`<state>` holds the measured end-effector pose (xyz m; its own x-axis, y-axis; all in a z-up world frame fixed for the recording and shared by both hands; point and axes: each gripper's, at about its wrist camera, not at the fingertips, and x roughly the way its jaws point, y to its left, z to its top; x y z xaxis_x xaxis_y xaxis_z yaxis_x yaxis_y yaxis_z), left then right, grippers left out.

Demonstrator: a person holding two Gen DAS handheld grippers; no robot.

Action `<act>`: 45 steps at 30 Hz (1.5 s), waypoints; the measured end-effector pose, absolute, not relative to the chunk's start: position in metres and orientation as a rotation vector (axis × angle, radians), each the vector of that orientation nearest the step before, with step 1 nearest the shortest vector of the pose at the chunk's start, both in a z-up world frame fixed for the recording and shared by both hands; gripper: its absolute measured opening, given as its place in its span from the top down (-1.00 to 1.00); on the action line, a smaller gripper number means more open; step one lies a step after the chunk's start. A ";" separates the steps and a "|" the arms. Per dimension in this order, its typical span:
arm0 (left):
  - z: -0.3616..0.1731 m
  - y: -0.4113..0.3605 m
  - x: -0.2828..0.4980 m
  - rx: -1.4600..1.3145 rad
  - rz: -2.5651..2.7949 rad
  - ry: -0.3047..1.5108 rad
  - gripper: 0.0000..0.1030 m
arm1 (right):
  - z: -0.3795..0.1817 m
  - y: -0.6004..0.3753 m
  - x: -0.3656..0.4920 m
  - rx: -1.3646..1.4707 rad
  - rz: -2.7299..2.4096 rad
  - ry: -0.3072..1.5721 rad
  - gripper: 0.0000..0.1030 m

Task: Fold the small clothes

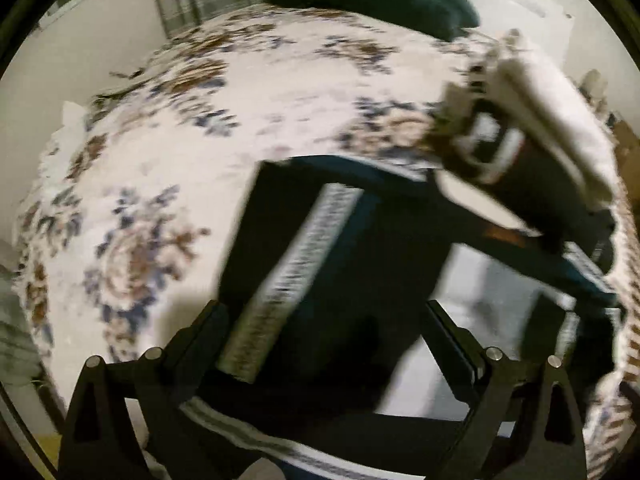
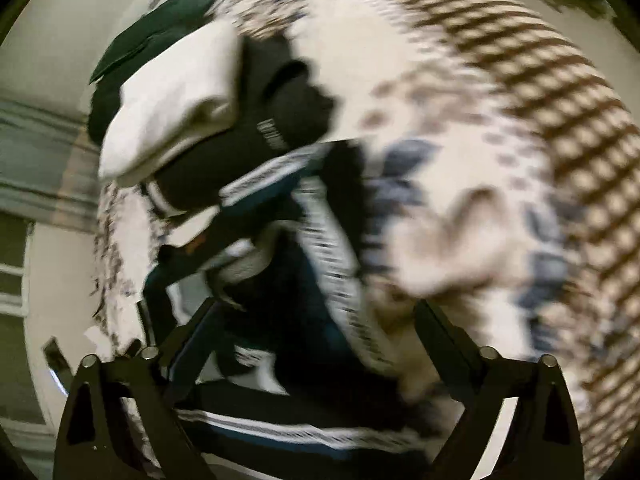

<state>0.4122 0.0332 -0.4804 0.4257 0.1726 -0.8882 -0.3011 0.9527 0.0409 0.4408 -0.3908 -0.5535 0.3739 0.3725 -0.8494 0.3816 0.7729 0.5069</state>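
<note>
Plainly, the dark garment (image 1: 320, 248) with its patterned white stripe (image 1: 296, 276) lies between the left gripper (image 1: 332, 340)'s spread, open jaws, on the floral bedspread (image 1: 168, 128). Its stripe runs lengthwise from beside the left jaw forward and slightly right. Ahead right of those jaws sits a stack of folded clothes (image 1: 532, 128). The right gripper (image 2: 316, 332) also has 2 jaws apart, the same garment (image 2: 280, 320) between them, its stripe angling forward-left toward the stack (image 2: 176, 104). Both views are blurred.
</note>
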 end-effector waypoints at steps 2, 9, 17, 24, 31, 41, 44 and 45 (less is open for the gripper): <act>-0.486 0.040 0.410 -0.117 0.314 1.093 -0.89 | -0.558 -0.370 0.459 0.746 0.035 1.224 -0.79; -0.490 0.047 0.406 -0.157 0.317 1.109 -0.89 | -0.593 -0.330 0.500 0.681 -0.069 1.360 0.82; -0.497 0.058 0.425 -0.186 0.303 1.112 -0.89 | -0.557 -0.353 0.463 0.631 -0.156 1.258 0.83; -0.543 0.060 0.451 -0.126 0.280 1.233 -0.90 | -0.606 -0.390 0.455 0.729 -0.190 1.386 0.38; -0.520 0.064 0.449 -0.118 0.213 1.256 -0.90 | -0.580 -0.399 0.446 0.570 -0.263 1.366 0.04; -0.507 -0.016 0.579 0.245 -0.035 1.288 -0.89 | -0.564 -0.303 0.579 0.073 0.048 1.374 -0.26; -0.531 -0.037 0.604 0.342 -0.116 1.332 -0.89 | -0.589 -0.270 0.623 -0.078 0.114 1.447 -0.26; -0.537 -0.039 0.608 0.364 -0.130 1.346 -0.89 | -0.596 -0.265 0.632 -0.098 0.133 1.476 -0.26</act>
